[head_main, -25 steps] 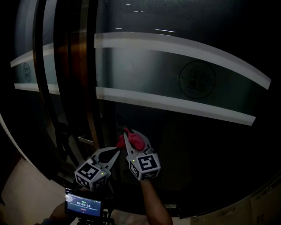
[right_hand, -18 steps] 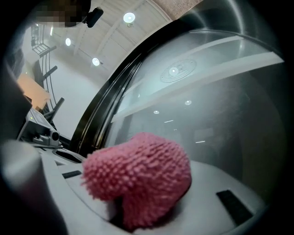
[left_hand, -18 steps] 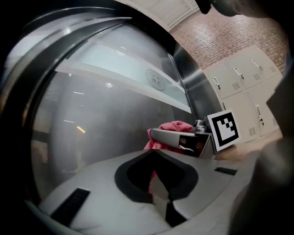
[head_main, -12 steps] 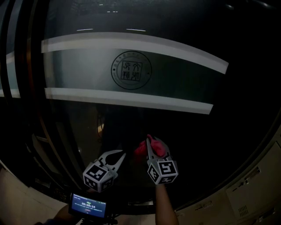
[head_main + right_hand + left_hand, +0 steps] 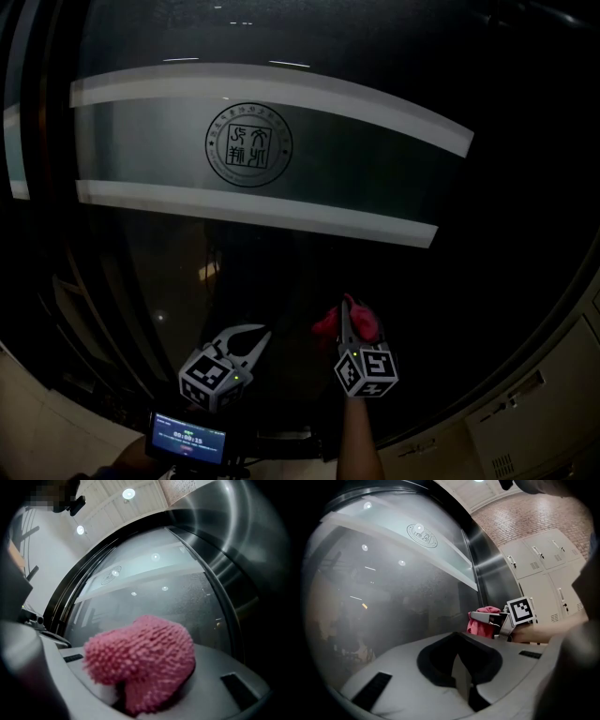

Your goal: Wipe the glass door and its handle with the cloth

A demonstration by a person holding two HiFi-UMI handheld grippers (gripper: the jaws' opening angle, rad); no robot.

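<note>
The dark glass door (image 5: pixel 309 272) carries a frosted band with a round seal (image 5: pixel 248 145). My right gripper (image 5: pixel 349 319) is shut on a fluffy pink cloth (image 5: pixel 328 323), holding it against the lower part of the glass, below and right of the seal. In the right gripper view the cloth (image 5: pixel 140 660) bulges out between the jaws. My left gripper (image 5: pixel 251 336) hovers just left of it, near the glass, with nothing in it; in its own view the left gripper (image 5: pixel 459 657) has its jaws together, and the cloth (image 5: pixel 480 623) shows ahead. I cannot make out a handle.
A steel door frame (image 5: pixel 487 569) runs along the glass's right edge, with beige lockers (image 5: pixel 539 569) and a brick wall beyond. Dark vertical frames (image 5: pixel 42 234) stand at the left. A small lit screen (image 5: pixel 183 438) sits at the bottom.
The right gripper has carried the cloth rightward along the glass, and the left gripper has followed. The seal now lies up and to the left of both grippers.
</note>
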